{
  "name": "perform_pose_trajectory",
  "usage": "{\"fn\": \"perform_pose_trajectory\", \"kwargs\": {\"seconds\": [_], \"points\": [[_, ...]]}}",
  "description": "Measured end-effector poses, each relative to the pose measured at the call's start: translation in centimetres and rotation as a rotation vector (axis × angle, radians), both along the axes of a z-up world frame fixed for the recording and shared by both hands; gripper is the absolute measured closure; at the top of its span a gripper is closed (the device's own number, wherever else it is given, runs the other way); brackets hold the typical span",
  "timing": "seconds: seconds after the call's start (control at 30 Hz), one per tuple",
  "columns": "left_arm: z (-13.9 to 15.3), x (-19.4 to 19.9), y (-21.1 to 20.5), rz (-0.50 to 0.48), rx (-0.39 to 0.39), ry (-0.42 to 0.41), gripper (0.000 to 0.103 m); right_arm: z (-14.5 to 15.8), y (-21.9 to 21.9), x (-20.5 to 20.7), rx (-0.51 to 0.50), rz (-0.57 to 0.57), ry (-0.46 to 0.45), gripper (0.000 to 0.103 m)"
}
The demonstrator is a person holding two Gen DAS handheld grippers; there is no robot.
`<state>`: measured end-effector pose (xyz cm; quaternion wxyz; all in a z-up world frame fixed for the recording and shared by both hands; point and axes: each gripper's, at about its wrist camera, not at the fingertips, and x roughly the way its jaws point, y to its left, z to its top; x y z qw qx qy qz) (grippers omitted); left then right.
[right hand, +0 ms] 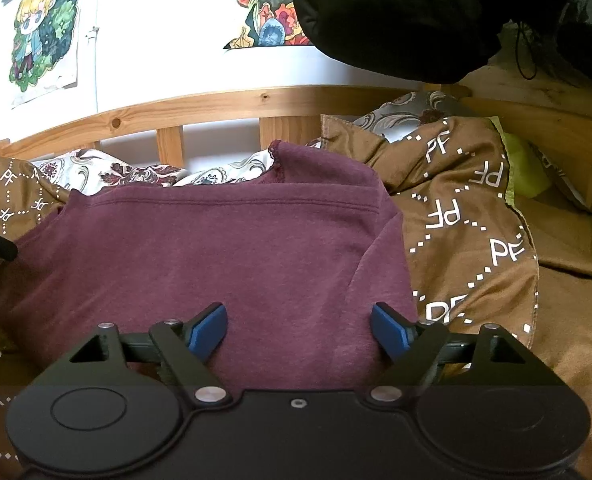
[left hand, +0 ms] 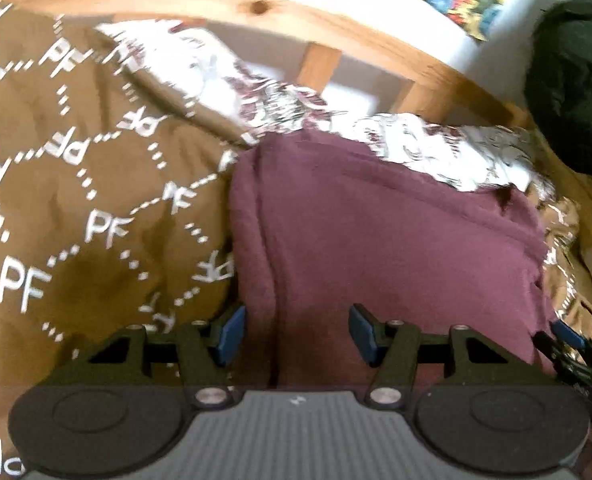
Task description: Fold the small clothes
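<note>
A maroon garment (left hand: 396, 240) lies partly folded on a brown bedspread (left hand: 75, 168) printed with white "PF" letters. My left gripper (left hand: 298, 334) is open, its blue pads apart over the garment's near left part. In the right wrist view the same garment (right hand: 215, 248) lies flat with a folded sleeve on its right side. My right gripper (right hand: 300, 330) is open over the garment's near edge, holding nothing. The right gripper's tip (left hand: 568, 340) shows at the right edge of the left wrist view.
A wooden bed rail (right hand: 223, 110) runs behind the garment. A floral pillow (right hand: 115, 172) lies against it. Dark clothing (right hand: 416, 16) hangs at the upper right. Drawings (right hand: 43, 32) hang on the white wall. The brown bedspread (right hand: 476, 220) bunches at the right.
</note>
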<state>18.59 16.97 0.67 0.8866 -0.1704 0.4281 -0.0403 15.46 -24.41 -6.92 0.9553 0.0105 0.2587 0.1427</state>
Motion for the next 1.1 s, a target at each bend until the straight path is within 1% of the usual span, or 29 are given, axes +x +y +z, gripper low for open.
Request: {"fn": "perform_pose_trajectory", "kwargs": {"seconds": [0.03, 0.1, 0.13, 0.2, 0.3, 0.37, 0.47, 0.5, 0.6, 0.67, 0.73, 0.8, 0.87, 0.97, 1.03, 1.1], "points": [[-0.3, 0.1, 0.4, 0.021, -0.006, 0.013, 0.045, 0.0, 0.0, 0.0, 0.000, 0.000, 0.000, 0.021], [-0.9, 0.1, 1.1, 0.050, -0.030, 0.032, 0.061, 0.0, 0.0, 0.0, 0.002, 0.001, 0.000, 0.020], [-1.1, 0.1, 1.4, 0.062, -0.036, 0.044, 0.064, 0.0, 0.0, 0.0, 0.002, 0.001, 0.000, 0.020], [-1.6, 0.2, 1.9, 0.082, -0.046, 0.066, 0.076, 0.0, 0.0, 0.0, 0.002, 0.001, 0.001, 0.020], [-1.8, 0.2, 1.9, 0.091, -0.045, 0.057, 0.086, 0.0, 0.0, 0.0, 0.002, 0.002, 0.001, 0.019], [-1.5, 0.1, 1.6, 0.090, -0.018, 0.052, 0.089, 0.0, 0.0, 0.0, 0.002, 0.001, 0.001, 0.019], [-0.5, -0.5, 0.8, 0.081, 0.027, 0.016, 0.091, 0.0, 0.0, 0.0, 0.003, 0.001, 0.000, 0.019], [-0.3, -0.7, 0.7, 0.080, 0.031, 0.011, 0.093, 0.0, 0.0, 0.0, 0.003, 0.001, -0.001, 0.018], [-0.6, -0.9, 1.4, 0.104, 0.022, 0.025, 0.093, 0.0, 0.0, 0.0, 0.003, -0.001, -0.002, 0.018], [-1.3, -0.7, 2.3, 0.139, -0.011, 0.059, 0.093, 0.0, 0.0, 0.0, 0.004, 0.000, -0.001, 0.018], [-1.8, -0.8, 3.0, 0.166, -0.045, 0.072, 0.093, 0.0, 0.0, 0.1, 0.002, 0.002, -0.002, 0.017], [-2.2, -0.7, 3.1, 0.171, -0.042, 0.081, 0.093, 0.0, 0.0, 0.1, 0.000, 0.004, 0.000, 0.017], [-2.3, -0.5, 2.9, 0.157, -0.026, 0.083, 0.093, -0.1, 0.0, 0.1, 0.002, 0.006, 0.004, 0.017], [-2.0, -0.4, 2.2, 0.149, 0.015, 0.068, 0.101, -0.3, 0.1, 0.2, 0.001, 0.012, 0.008, 0.019], [-1.6, -0.4, 1.9, 0.171, 0.061, 0.059, 0.102, -0.3, 0.2, 0.3, -0.005, 0.016, 0.007, 0.019], [-1.3, -0.7, 2.0, 0.197, 0.076, 0.051, 0.103, -0.4, 0.1, 0.3, -0.001, 0.015, 0.010, 0.019]]}}
